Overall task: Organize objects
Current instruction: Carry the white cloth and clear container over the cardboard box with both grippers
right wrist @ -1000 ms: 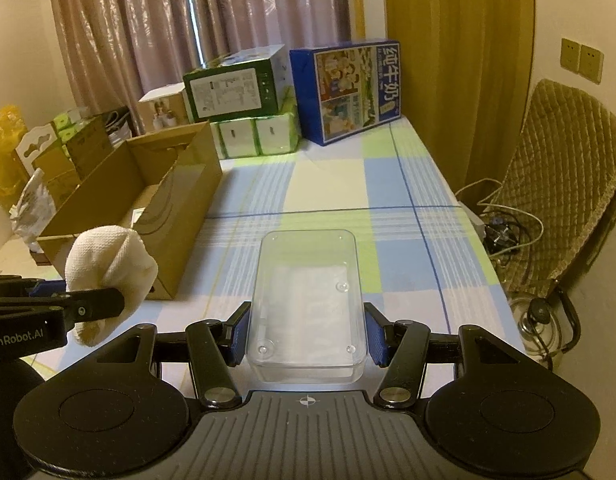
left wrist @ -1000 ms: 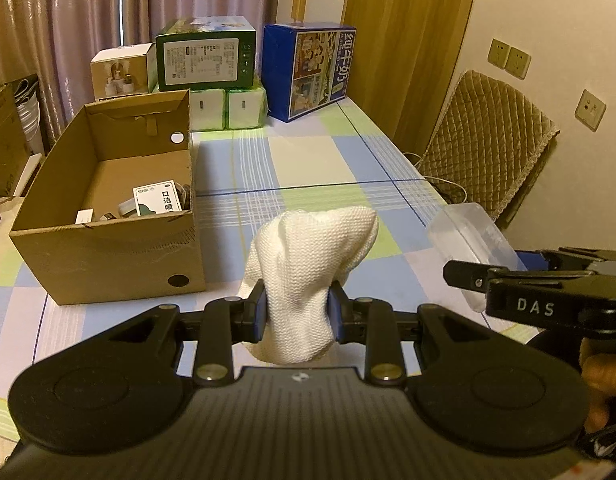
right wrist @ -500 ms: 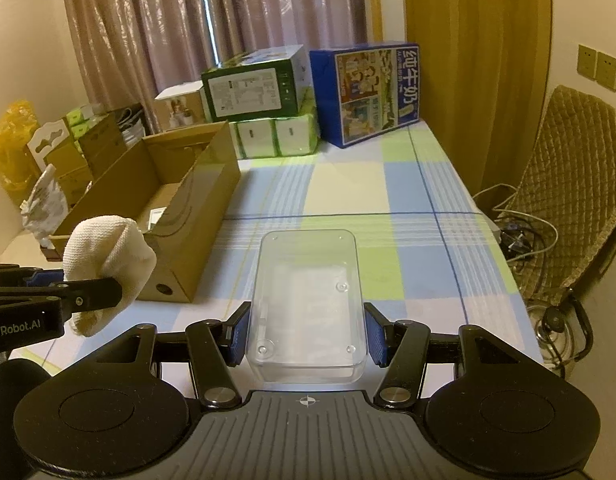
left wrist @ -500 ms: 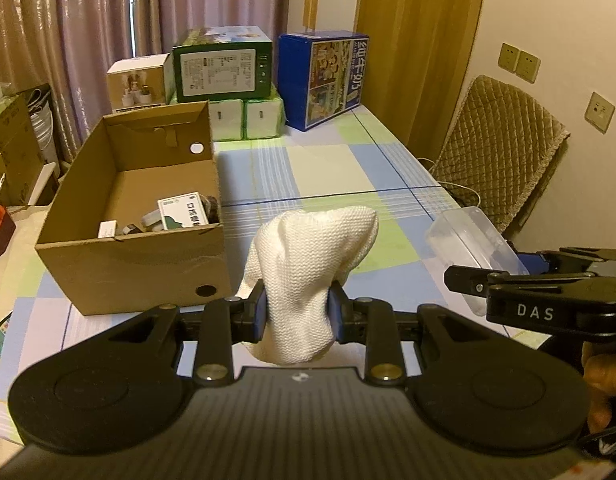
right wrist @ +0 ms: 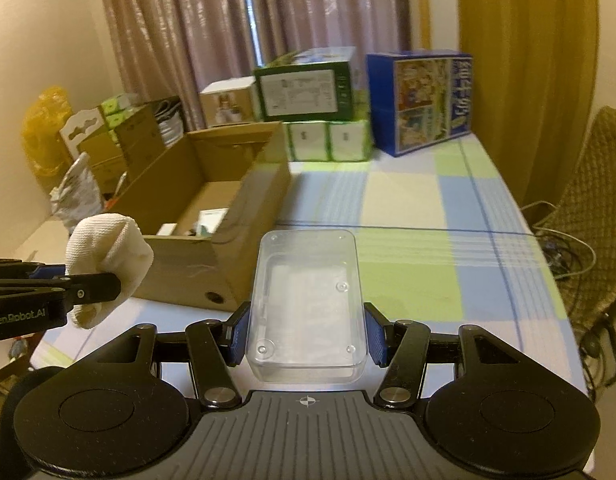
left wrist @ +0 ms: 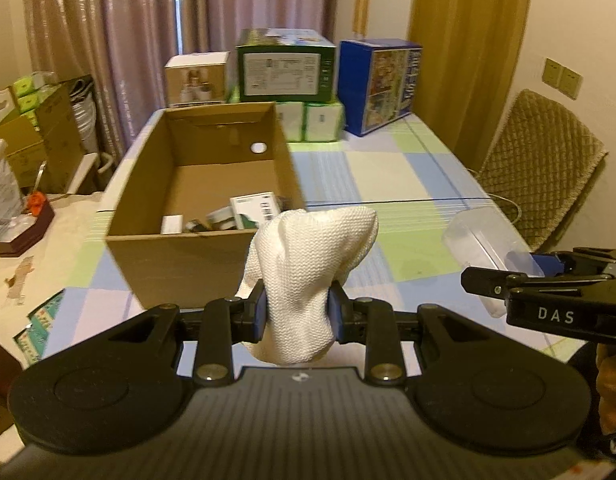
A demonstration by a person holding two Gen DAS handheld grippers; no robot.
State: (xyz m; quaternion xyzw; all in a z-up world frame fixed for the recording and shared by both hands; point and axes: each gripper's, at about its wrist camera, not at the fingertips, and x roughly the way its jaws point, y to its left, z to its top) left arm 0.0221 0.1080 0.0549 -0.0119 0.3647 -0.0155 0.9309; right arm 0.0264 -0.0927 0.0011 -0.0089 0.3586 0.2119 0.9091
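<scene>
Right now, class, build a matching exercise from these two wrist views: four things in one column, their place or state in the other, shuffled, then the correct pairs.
Things
1. white knitted cloth
2. clear plastic box
3. cardboard box
4. blue carton

Place or state
A. open-topped, small packets inside
B. clamped in the left tongs
C. at the table's far end, beside green boxes
D. clamped in the right tongs

Pairs: 1-B, 2-D, 3-A, 4-C

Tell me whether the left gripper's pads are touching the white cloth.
Touching. The left wrist view shows the left gripper pads pressed against both sides of the white cloth.
</scene>
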